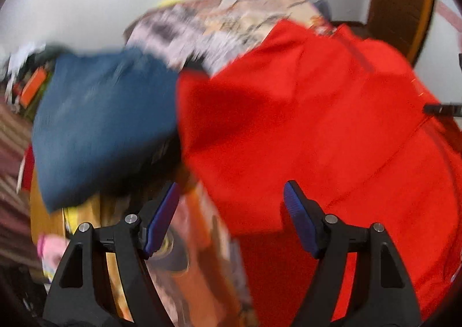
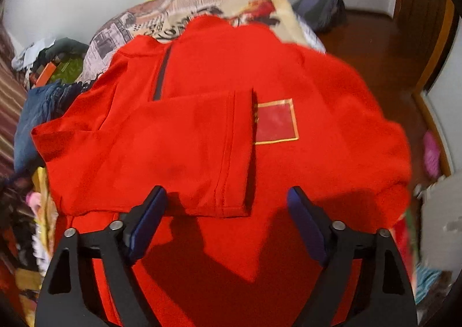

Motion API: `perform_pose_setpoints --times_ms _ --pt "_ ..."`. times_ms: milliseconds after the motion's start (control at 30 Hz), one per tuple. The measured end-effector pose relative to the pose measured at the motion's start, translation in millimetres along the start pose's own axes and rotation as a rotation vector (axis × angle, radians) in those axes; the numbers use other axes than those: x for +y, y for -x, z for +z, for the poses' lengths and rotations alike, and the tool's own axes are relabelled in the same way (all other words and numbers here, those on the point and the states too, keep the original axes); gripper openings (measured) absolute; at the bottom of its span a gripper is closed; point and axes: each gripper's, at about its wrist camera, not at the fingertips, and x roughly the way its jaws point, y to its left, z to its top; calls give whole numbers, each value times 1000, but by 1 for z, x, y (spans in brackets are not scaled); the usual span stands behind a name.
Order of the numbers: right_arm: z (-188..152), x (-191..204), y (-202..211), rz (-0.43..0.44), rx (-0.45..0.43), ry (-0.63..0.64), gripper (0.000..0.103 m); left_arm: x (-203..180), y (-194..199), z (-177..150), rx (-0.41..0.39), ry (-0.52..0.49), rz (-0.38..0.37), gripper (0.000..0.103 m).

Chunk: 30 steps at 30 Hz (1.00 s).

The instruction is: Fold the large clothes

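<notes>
Here, a newspaper-print bed cover (image 2: 202, 0) carries the red garment (image 2: 332, 113), spread flat with one sleeve (image 2: 161, 150) folded across its front, beside blue jeans (image 1: 104, 122). The left gripper (image 1: 231, 217) and right gripper (image 2: 226, 220) both hang released, grasping nothing.

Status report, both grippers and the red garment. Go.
Left gripper open, empty. Right gripper open, empty. Red garment on bed, one sleeve folded in. Blue jeans alongside at left.
</notes>
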Motion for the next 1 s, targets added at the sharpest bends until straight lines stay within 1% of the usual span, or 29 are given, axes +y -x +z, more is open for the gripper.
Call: perform_pose_setpoints --times_ms 67,133,167,200,233,267,300,333,367,400,467,567,600,633,767,800,900,967,1000 --pt "0 0 -2 9 -13 -22 79 13 -12 -22 41 53 -18 74" --pt "1 3 -1 -2 -24 -26 70 20 -22 -38 73 97 -48 74" --pt "2 5 -2 -1 -25 -26 61 21 -25 -43 86 113 -60 74" --pt "4 7 -3 -3 -26 -27 54 21 -30 -49 101 130 -79 74" --pt "5 9 -3 -7 -28 -26 50 20 -34 -53 109 139 -92 74" --pt "7 11 -3 -15 -30 -24 42 18 -38 -57 115 147 -101 74" --pt "8 13 -4 -26 -31 -20 33 15 -39 -60 118 153 -106 74" --pt "9 14 -3 -34 -30 -16 28 13 -43 -62 121 161 -113 74" --pt "11 16 -2 -44 -29 -9 18 11 -46 -62 122 168 -118 74" --pt "16 16 -1 -40 -28 -5 13 10 -48 -62 114 180 -120 74" --pt "21 19 6 -22 -43 -7 11 12 -52 -58 96 201 -119 75" --pt "34 28 29 -18 -116 22 10 18 -59 -50 98 221 -114 75" --pt "39 32 38 -9 -140 35 10 21 -60 -51 100 236 -112 75" --pt "45 36 50 -4 -172 50 10 23 -62 -49 101 245 -115 75" --pt "62 51 97 -34 -316 111 10 26 -64 -41 81 269 -121 75" --pt "63 52 104 -34 -336 115 10 24 -64 -39 69 276 -129 75" --pt "66 48 114 -57 -371 112 10 20 -64 -33 48 296 -130 75" --pt "65 36 108 -84 -359 88 10 19 -68 -30 43 306 -94 75" --pt "62 33 105 -90 -348 73 10 19 -71 -29 41 317 -62 75"
